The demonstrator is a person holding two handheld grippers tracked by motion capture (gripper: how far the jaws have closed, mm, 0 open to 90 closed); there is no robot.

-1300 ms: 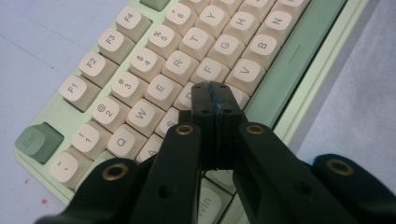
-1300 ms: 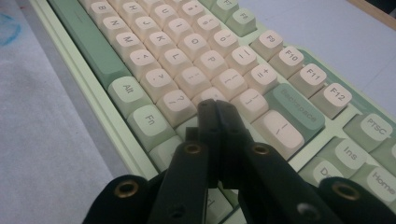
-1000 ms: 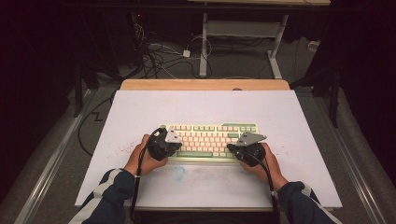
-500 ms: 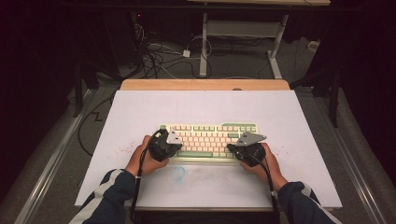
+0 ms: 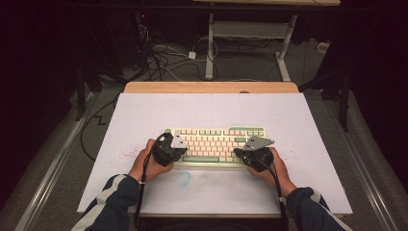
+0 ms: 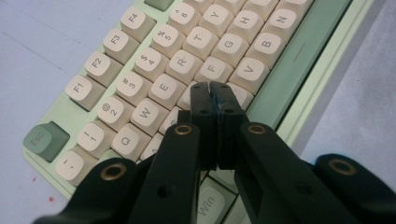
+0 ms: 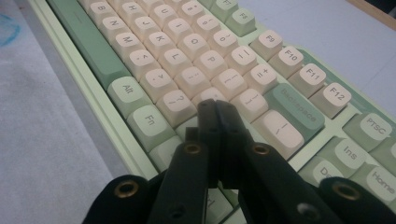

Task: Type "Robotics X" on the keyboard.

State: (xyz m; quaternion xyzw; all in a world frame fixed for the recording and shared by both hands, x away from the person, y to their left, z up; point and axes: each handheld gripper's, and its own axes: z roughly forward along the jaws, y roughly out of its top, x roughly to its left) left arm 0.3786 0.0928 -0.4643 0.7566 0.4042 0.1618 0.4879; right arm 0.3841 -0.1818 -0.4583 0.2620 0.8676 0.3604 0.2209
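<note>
A pale green keyboard (image 5: 211, 142) with cream and green keys lies on the white table cover (image 5: 211, 113), near the front middle. My left gripper (image 5: 169, 148) hovers at its left end, jaws shut with nothing between them. In the left gripper view the closed tips (image 6: 210, 88) sit just over the keys by D and C. My right gripper (image 5: 254, 153) is at the keyboard's right end, also shut and empty. Its tips (image 7: 215, 106) hang above the keys near the right Shift, beside the green Backspace key (image 7: 294, 109).
A blue smudge (image 5: 184, 178) marks the cover just in front of the keyboard, and red specks (image 5: 126, 155) lie to the left. The wooden table edge (image 5: 211, 87) runs along the back. Cables and a desk frame (image 5: 210, 43) stand on the floor beyond.
</note>
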